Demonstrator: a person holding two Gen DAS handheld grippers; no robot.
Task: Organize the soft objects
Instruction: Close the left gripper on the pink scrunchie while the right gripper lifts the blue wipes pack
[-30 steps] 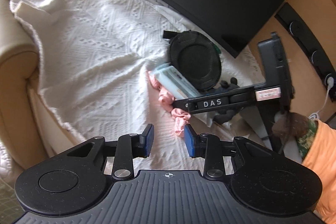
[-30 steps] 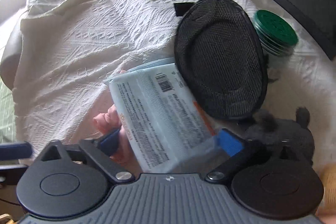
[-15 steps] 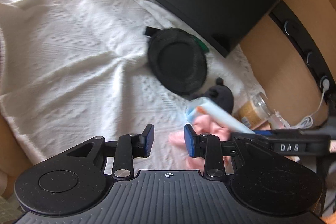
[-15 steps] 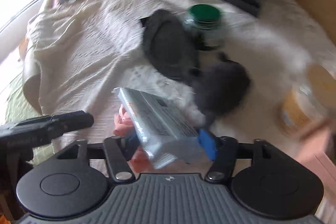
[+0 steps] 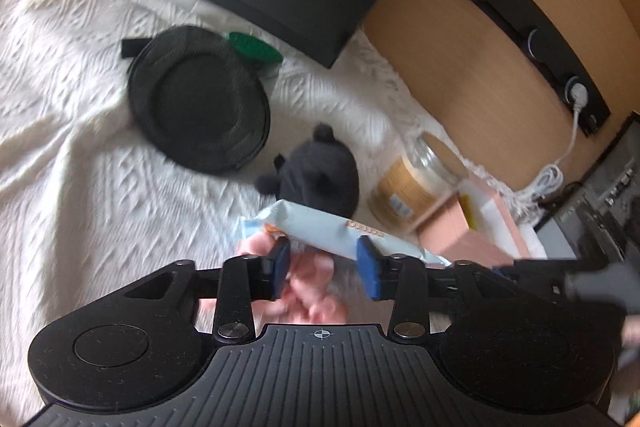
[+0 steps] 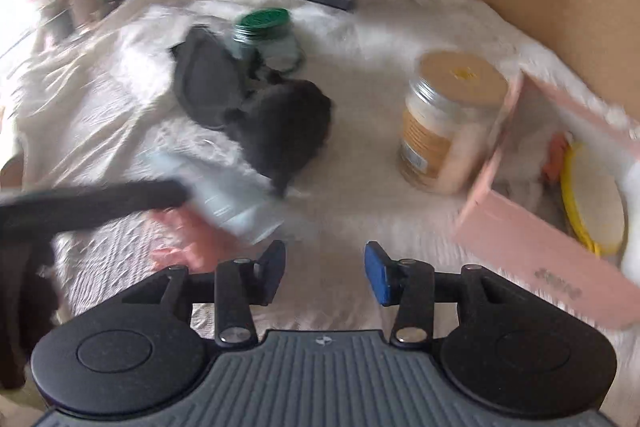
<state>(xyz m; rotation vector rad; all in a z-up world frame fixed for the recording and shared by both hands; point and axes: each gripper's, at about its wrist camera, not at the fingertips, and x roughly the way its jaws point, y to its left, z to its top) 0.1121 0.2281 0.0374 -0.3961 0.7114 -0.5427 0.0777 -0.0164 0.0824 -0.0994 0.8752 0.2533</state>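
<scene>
Right wrist view tells us the main change: half a second ago the right gripper (image 6: 325, 269) had the pale blue tissue pack (image 5: 340, 229) clamped between its pads, and now nothing sits between them. The pack is out ahead and to the left, blurred, next to the dark plush toy (image 6: 280, 131) and partly under the dark bar of the other tool. We read the right jaws as moderately spread and bare, over the white blanket (image 6: 360, 195), with the open pink box (image 6: 520, 227) and a tan-lidded jar (image 6: 444, 131) off to its right. So we judge the pack has left the right gripper short of the box, and it is not yet put away. In the left wrist view, the left gripper (image 5: 324, 267) has swung over to the same spot. Its jaws are opening, and the pack runs across just beyond its fingertips. A pink soft thing (image 5: 312, 291) shows in the gap between the pads, but neither pad presses on it. Motion blur keeps us from telling whether the pack lies on the blanket and the pink thing or is still dropping. We think the pack and the pink thing both need a fresh grasp before they can go towards the box.
</scene>
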